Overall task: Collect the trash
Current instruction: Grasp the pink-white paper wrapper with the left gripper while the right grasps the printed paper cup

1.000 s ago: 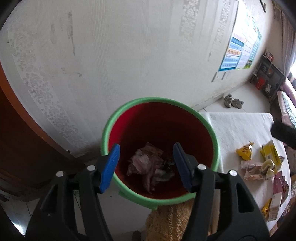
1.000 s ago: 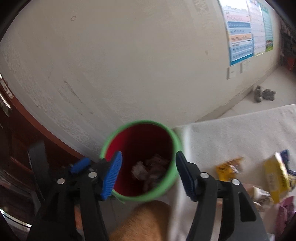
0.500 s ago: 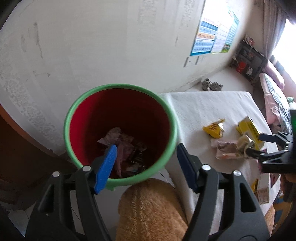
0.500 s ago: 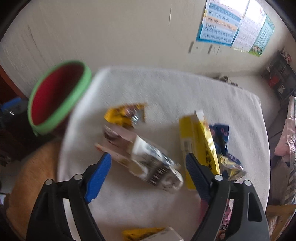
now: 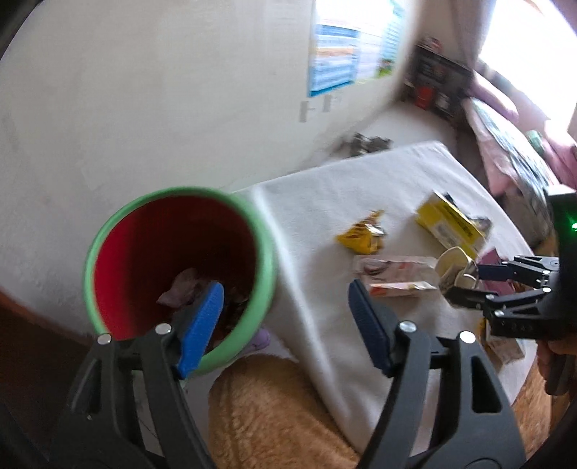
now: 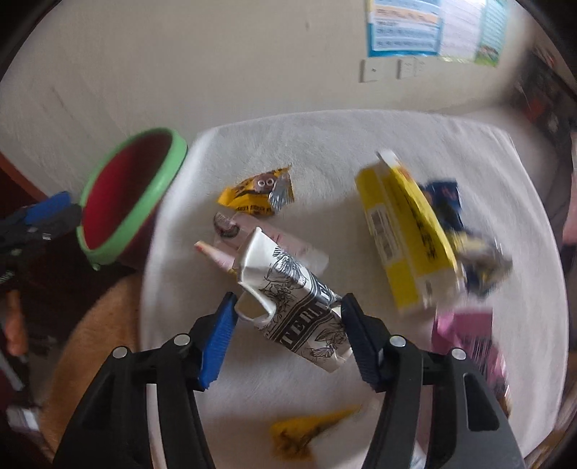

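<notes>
right tongs (image 6: 288, 335): jaws have just been closing around the crushed paper cup (image 6: 288, 299); the right blue pad looks to be against the cup's side, the left pad sits beside the cup's torn mouth with a sliver of gap, so I cannot tell whether the grip is firm yet.
left tongs (image 5: 285, 324): jaws apart and just been widening, nothing between them; they hang over the gap between bin and worktop.
step in hand: my reading is the pick-up of the cup, the bin drop to follow.
cup position: lying on its side on the white-clothed worktop (image 6: 324, 140), straight ahead of the right tongs, resting partly on a pink-and-white wrapper (image 6: 252, 234).
next move calls for: finishing the squeeze on a soft, already crumpled wall that will give, then a lift clear of the wrapper beneath and a carry to the bin.
bin (image 6: 126, 194): red inside, green rim, far left of the right tongs, just off the worktop's edge; in the left wrist view it sits behind the left pad with scraps already in it.
other trash: orange snack packet (image 6: 258, 194) beyond the cup; yellow carton (image 6: 400, 231) to the right; dark blue wrapper (image 6: 445, 202) behind it; yellow scrap (image 6: 306, 429) below the tongs.
writing: cup shows black print, letters "TER" legible, the rest folded away; carton text and wall poster (image 6: 404, 27) too blurred to read.
</notes>
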{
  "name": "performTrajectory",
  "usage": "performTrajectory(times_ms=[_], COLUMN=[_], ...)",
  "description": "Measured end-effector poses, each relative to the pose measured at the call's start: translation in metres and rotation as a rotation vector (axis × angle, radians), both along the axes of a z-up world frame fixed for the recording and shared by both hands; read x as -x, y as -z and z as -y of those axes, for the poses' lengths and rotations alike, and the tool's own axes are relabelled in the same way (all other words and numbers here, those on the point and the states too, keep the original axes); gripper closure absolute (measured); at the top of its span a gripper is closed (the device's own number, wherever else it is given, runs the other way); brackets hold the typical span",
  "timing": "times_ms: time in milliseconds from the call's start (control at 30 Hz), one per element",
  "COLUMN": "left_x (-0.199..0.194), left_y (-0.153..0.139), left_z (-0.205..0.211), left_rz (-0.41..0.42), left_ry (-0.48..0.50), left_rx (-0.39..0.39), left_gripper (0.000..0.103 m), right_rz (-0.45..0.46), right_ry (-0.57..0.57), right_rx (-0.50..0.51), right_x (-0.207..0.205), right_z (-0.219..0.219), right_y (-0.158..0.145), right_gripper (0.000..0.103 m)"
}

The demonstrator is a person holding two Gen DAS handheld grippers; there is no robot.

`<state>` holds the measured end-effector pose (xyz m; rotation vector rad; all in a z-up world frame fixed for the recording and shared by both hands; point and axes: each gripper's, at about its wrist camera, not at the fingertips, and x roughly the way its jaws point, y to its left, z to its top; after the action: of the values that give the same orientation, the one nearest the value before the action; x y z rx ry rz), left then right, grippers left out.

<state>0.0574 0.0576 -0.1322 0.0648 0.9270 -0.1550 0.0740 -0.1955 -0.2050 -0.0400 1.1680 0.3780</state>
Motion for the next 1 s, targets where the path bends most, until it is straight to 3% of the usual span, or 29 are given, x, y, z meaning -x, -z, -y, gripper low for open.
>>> performTrajectory(times_ms=[100, 267, 367, 433, 533, 633, 767, 867, 1000], left_x=[-0.007, -0.024, -0.028, -0.030, -0.039, -0.047, -0.058, -0.065, -0.056], left_y=[0.006, 0.022, 0.030, 0.037, 0.053, 0.073, 0.095, 0.105, 0.097], left_z=[0.025, 0.049, 0.083, 0.104, 0.125, 0.141, 0.150, 0.149, 0.145], left_rz=[-0.011, -0.091, -0.068, -0.085, -0.160, -0.211, -0.235, -0.258, -0.236], left_ry=[0.082, 0.069, 0.203, 0.323, 0.449, 0.528, 0.513, 0.462, 0.435], left_rx=[-0.020, 0.088, 0.008, -0.062, -0.103, -0.196, -0.290, -0.267, -0.221], left_gripper=[0.032, 0.032, 0.032, 0.026, 0.023, 0.023, 0.022, 0.024, 0.046], right_rz=[0.012, 0.022, 0.017, 0.017, 0.010, -0.005, -0.013, -0.019, -0.033], right_ry=[0.082, 0.222, 0.238, 0.244, 0.265, 0.287, 0.295, 0.301, 0.300], right_rx=[-0.038, -0.112, -0.126, -0.133, -0.163, -0.196, -0.211, -0.218, -0.216], right_x=[0.016, 0.036, 0.041, 0.043, 0.047, 0.048, 0.050, 0.052, 0.051], right_z=[0.016, 0.047, 0.052, 0.055, 0.060, 0.065, 0.067, 0.069, 0.069], right_y=[-0.007, -0.016, -0.020, -0.022, -0.022, -0.019, -0.017, -0.016, -0.013], right_gripper=[0.045, 0.046, 0.045, 0.045, 0.045, 0.045, 0.045, 0.045, 0.045])
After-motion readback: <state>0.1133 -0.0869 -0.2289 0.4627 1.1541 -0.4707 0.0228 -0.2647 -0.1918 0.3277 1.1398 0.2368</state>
